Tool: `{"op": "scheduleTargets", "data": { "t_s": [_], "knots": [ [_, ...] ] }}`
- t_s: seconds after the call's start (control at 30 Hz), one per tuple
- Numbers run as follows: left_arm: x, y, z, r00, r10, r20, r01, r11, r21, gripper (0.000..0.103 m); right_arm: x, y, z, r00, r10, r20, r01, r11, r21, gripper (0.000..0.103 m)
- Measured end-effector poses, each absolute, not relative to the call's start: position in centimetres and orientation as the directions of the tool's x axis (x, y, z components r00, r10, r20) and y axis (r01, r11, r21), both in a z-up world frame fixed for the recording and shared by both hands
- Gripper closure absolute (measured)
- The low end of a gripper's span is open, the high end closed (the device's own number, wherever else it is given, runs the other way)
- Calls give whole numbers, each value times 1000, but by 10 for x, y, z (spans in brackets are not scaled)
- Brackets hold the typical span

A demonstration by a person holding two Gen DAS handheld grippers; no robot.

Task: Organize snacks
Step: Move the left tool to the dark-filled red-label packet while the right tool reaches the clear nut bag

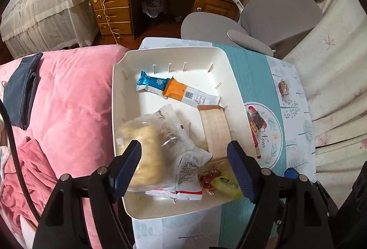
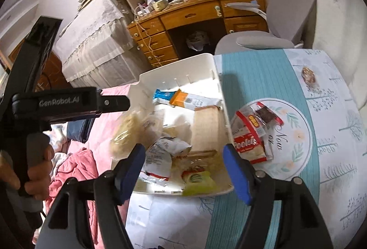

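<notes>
A white plastic bin (image 1: 236, 88) sits on a small table covered by a teal and white floral cloth (image 1: 252, 70), beside a pink quilt (image 1: 75, 97). The bin already contains several snacks: a blue-wrapped bar (image 1: 150, 83) and an orange-wrapped bar (image 1: 183, 93) lying end to end across its far part, a tall tan box (image 1: 215, 132) standing against its right wall, crumpled white wrappers, and a yellow-green candy (image 1: 226, 182) at the near edge. The left gripper (image 1: 184, 171) hovers above the bin with its blue fingers spread wide and nothing clamped; a blurred clear packet of pale biscuits (image 1: 146, 152) lies just beside its left finger, over the bin's near left corner. The right gripper (image 2: 184, 173) is likewise spread apart and empty, aimed at the bin's near rim. Two snacks lie on the cloth outside the bin: a red and white cookie pack (image 2: 252, 134) just right of the bin wall, and a small brown wrapped sweet (image 2: 308, 74) well apart near the far right edge. The cookie pack lies ahead and slightly right of the right gripper's fingers, its long axis angled from near-left to far-right, so the right hand appears better placed to collect it.
</notes>
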State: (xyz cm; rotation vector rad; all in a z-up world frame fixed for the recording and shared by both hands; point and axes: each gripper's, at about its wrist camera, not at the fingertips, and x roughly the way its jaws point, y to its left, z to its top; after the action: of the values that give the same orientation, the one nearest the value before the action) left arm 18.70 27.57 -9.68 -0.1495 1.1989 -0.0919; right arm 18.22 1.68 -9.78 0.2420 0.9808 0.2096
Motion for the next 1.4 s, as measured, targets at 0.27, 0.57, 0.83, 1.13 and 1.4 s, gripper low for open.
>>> {"op": "scheduleTargets", "data": {
  "t_s": [0.27,0.57,0.83,1.13,1.4],
  "knots": [
    [186,235,-91,376,-211,-902,106,977,-184,27,185,-29,-95,517,243,-821,62,946,319,32],
    [202,175,-100,329,-255,-910,155,964,-214,24,200,-105,-90,524,206,-826,194,916,351,32],
    [228,113,-119,278,-229,-933,231,959,-167,23,234,-175,-94,549,190,-814,259,887,382,32],
    [260,57,-148,253,-191,-948,317,943,-105,23,291,-235,-122,570,192,-799,273,873,404,32],
    [286,22,-190,164,-146,-976,360,930,-78,20,334,-253,-166,565,154,-811,248,906,344,32]
  ]
}}
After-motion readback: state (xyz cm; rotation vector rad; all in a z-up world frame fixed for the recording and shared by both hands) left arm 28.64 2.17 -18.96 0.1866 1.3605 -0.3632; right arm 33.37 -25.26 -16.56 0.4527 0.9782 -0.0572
